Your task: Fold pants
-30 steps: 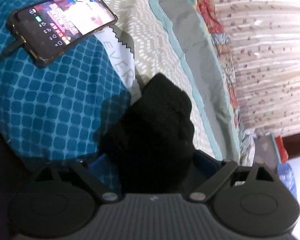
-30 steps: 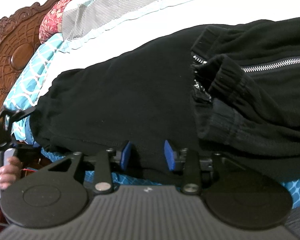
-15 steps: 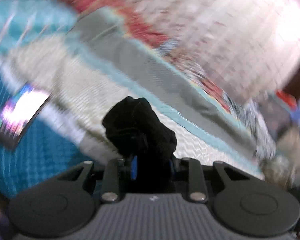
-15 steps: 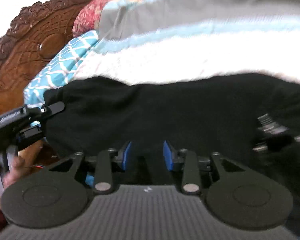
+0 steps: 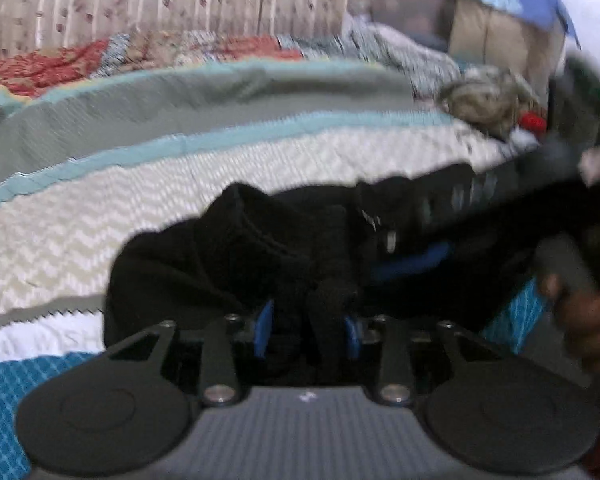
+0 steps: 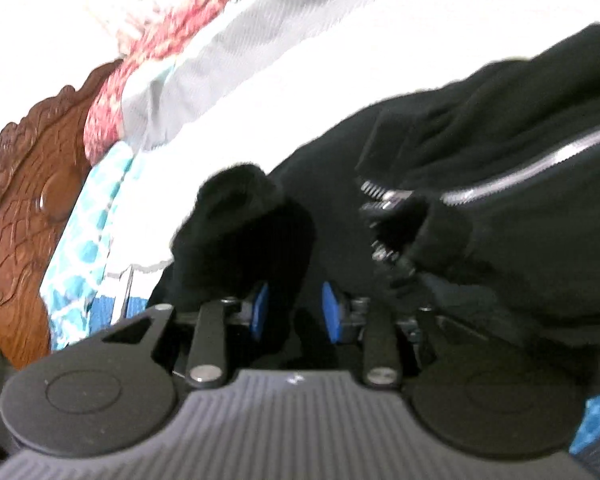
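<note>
The black pants lie bunched on the bed, their silver zipper at the right of the right wrist view. My left gripper holds a raised fold of the black cloth between its blue pads while its jaws are opening slightly. My right gripper has black cloth filling the gap between its pads, and its jaws are closing. A lifted wad of the pants stands just beyond its left finger. In the blurred left wrist view a hand grips the other tool's handle at the right edge.
The bedspread has pale chevrons and teal and grey stripes, with a blue checked sheet at the near left. A carved wooden headboard stands left. A curtain and piled boxes rise behind the bed.
My left gripper swung right across the bed, carrying and squeezing the black cloth, and rolled level; the phone left its view. The lifted wad arrived beside my right gripper, whose pads drew closer.
</note>
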